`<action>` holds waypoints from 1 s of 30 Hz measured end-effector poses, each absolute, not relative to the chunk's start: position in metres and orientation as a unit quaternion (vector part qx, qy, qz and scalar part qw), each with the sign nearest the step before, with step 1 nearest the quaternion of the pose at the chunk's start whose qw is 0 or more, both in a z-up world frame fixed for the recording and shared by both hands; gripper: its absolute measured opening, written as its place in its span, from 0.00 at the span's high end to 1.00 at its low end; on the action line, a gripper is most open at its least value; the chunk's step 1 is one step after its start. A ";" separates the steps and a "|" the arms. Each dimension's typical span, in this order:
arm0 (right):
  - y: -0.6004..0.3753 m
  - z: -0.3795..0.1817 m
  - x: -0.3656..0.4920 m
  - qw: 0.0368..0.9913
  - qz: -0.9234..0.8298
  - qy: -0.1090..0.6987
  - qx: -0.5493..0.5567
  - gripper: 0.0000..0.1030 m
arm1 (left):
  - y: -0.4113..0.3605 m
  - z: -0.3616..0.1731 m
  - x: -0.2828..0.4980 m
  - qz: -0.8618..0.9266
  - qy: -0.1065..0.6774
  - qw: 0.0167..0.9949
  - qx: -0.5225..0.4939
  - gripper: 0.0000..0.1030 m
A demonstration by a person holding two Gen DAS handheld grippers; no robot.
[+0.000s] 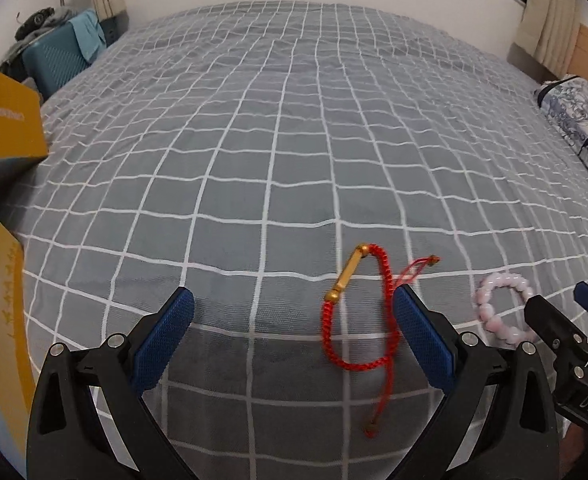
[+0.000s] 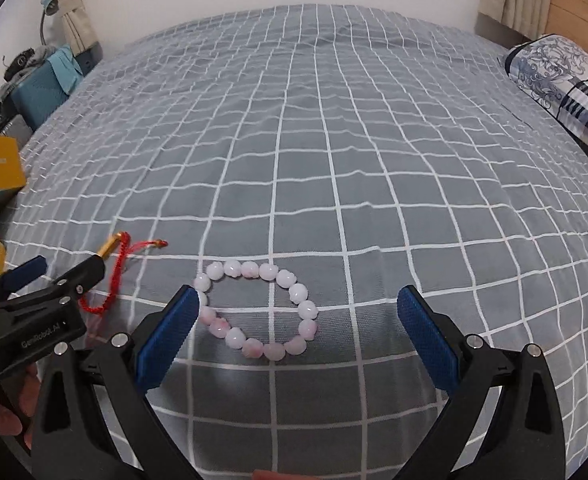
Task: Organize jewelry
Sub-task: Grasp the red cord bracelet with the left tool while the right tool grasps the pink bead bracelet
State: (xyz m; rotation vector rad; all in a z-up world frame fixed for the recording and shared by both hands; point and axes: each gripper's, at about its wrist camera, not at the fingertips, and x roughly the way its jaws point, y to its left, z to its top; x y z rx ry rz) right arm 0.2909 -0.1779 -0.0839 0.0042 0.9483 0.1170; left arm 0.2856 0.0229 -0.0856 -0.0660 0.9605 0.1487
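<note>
Your right gripper point(image 2: 294, 320) gapes wide — the pink bead bracelet point(image 2: 256, 312) lies flat between its fingers, nearer the left one.

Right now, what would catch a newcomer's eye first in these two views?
A red braided cord bracelet with a gold tube lies on the grey checked bedspread, between the open left gripper fingers. Beside it, to its right, a ring of pale pink beads, the pink bead bracelet, rests flat in front of the open right gripper. A yellow box sits at the bed's left edge.
</note>
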 end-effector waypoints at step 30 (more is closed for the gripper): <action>-0.177 -0.096 0.292 0.880 0.006 0.475 0.001 0.90 | 0.032 -0.093 0.287 0.052 0.503 0.862 -0.045 0.84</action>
